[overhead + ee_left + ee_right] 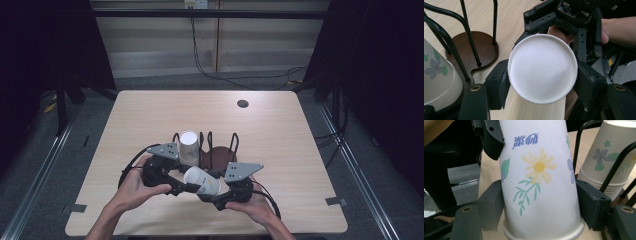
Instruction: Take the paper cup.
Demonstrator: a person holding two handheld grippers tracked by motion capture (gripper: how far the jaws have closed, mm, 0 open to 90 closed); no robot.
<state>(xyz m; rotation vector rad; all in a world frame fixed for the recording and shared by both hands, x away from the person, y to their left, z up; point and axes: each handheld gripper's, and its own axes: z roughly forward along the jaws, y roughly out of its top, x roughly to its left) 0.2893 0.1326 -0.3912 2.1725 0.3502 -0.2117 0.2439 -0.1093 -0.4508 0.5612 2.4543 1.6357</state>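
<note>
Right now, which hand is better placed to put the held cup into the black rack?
Left, probably. The left tool clamps the cup near its closed base, and it sits nearer the rack. The right tool pinches it near the rim.

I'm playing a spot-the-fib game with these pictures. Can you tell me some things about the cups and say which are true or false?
1. Both hand-held grippers hold the same paper cup. True: the left hand-held gripper and the right hand-held gripper each clamp it.
2. The held cup has a yellow flower. True.
3. The cup stack lies on the floor. False: it stands in the black wire rack on the table.
4. The held cup is full of juice. False: its inside looks white and empty.
5. The rack has a round brown base. True.
</note>
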